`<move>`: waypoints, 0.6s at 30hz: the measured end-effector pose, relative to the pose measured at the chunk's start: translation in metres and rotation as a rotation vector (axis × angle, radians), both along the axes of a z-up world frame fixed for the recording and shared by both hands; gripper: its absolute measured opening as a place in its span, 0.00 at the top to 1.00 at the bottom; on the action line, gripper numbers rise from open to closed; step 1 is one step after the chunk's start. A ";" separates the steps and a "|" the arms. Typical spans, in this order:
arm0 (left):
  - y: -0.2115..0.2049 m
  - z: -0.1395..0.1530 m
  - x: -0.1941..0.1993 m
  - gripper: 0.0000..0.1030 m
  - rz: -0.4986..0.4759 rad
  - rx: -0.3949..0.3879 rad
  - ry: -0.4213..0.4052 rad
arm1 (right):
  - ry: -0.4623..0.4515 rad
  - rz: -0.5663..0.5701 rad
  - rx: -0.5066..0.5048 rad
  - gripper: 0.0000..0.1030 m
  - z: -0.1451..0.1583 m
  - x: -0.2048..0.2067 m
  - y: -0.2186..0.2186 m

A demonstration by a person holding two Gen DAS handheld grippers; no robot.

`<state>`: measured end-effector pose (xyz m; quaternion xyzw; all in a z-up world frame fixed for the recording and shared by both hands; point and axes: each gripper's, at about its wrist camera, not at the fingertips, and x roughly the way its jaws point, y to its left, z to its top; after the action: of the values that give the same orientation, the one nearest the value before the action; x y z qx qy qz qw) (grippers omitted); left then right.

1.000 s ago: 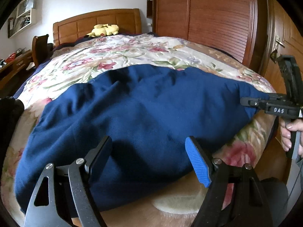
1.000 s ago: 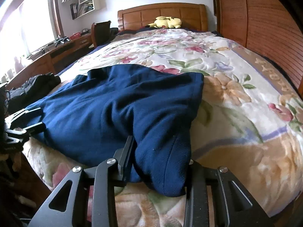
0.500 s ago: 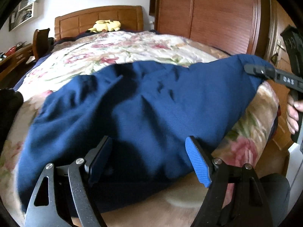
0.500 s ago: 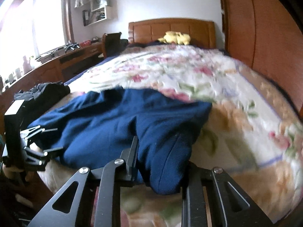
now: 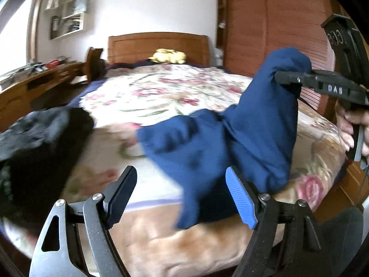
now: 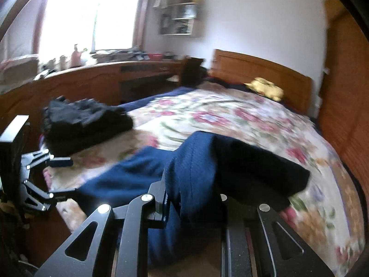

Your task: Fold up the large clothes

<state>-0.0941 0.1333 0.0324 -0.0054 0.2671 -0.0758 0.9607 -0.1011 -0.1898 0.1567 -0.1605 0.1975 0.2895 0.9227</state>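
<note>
A navy blue garment point(image 5: 207, 152) lies bunched on the flowered bedspread point(image 5: 161, 92). One end of it is raised off the bed, and my right gripper point(image 5: 286, 78) is shut on that end, held by a person's hand point(image 5: 348, 124). In the right wrist view the navy cloth point(image 6: 198, 161) fills the gap of the right gripper point(image 6: 192, 198) and drapes over it. My left gripper point(image 5: 181, 196) stands open near the bed's foot; the cloth's lower edge hangs between its fingers without being pressed. From the right wrist view the left gripper point(image 6: 61, 179) shows open at the left edge.
A pile of black clothes point(image 5: 34, 143) sits on the bed's left corner point(image 6: 85, 124). A yellow plush toy point(image 5: 168, 55) lies by the wooden headboard. A wooden wardrobe point(image 5: 265, 23) lines the right side, and a cluttered desk point(image 6: 115, 76) runs along the left under the window.
The right gripper has risen with the garment's end, pulling the spread cloth into a bunch. The left gripper has swung left, bringing the black pile into view. Its jaws stay apart.
</note>
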 end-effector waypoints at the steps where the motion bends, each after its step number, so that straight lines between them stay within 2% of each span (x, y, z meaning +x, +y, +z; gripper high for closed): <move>1: 0.011 0.000 -0.004 0.22 0.022 0.002 0.000 | 0.002 0.029 -0.014 0.80 -0.002 -0.001 0.016; 6: 0.042 -0.008 -0.009 0.22 0.085 0.024 0.006 | 0.075 0.160 -0.069 0.80 -0.029 -0.006 0.083; 10: 0.059 -0.020 -0.006 0.22 0.105 0.014 0.026 | 0.153 0.198 -0.111 0.76 -0.058 -0.004 0.110; 13: 0.063 -0.027 -0.001 0.22 0.100 -0.006 0.038 | 0.197 0.222 -0.087 0.64 -0.060 -0.001 0.113; 15: 0.060 -0.028 0.000 0.22 0.089 -0.011 0.036 | 0.208 0.231 -0.050 0.50 -0.051 0.015 0.105; 18: 0.053 -0.024 0.001 0.22 0.065 -0.021 0.019 | 0.182 0.219 0.026 0.35 -0.026 0.020 0.078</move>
<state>-0.0929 0.1862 0.0089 -0.0247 0.2751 -0.0474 0.9599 -0.0808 -0.1121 0.1308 -0.1423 0.2581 0.4041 0.8659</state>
